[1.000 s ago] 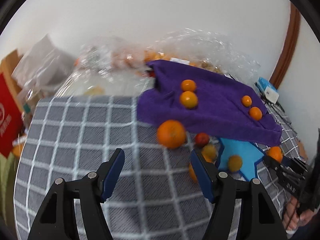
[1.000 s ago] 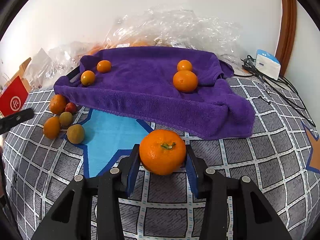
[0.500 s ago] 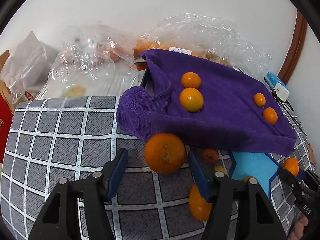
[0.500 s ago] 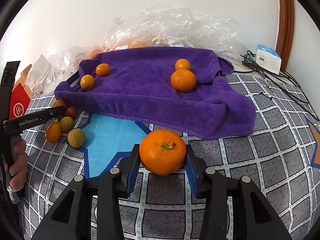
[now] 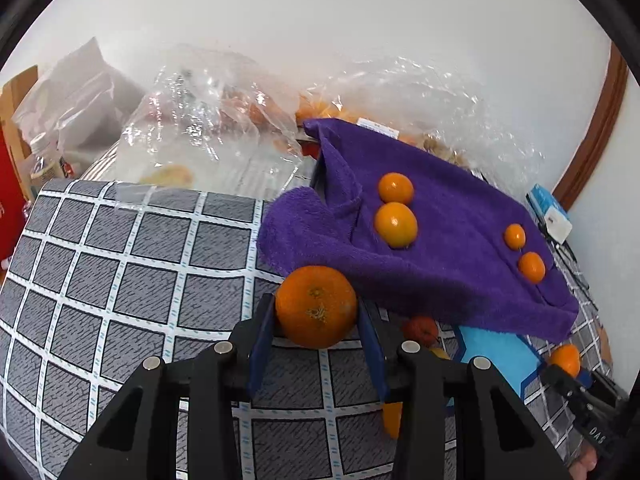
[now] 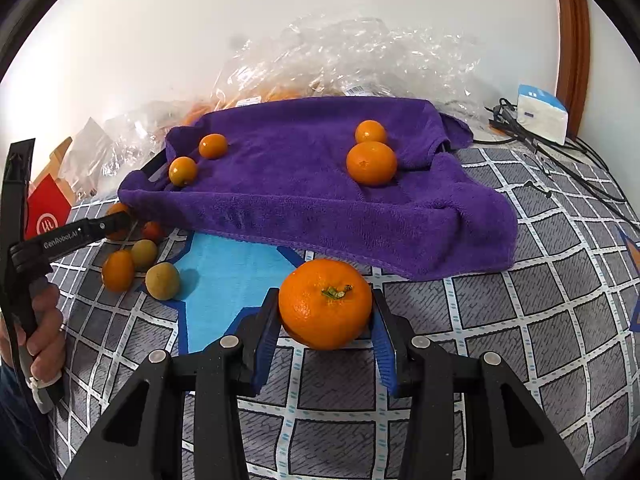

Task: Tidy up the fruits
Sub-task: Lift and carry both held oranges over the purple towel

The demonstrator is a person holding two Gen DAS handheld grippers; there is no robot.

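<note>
Fingers (image 5: 366, 344) newly around dimpled orange (image 5: 316, 306)

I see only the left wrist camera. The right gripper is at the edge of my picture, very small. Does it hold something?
Observer: Yes. The right gripper is shut on a large orange with a green stem. Both blue pads press on its sides.
Operator: Thank you. In my picture the fingers cover the fruits near the blue patch. What lies there?
Observer: Two greenish-brown fruits lie on the checked cloth, at the left edge of the blue patch. A small orange fruit lies beside them.
</note>
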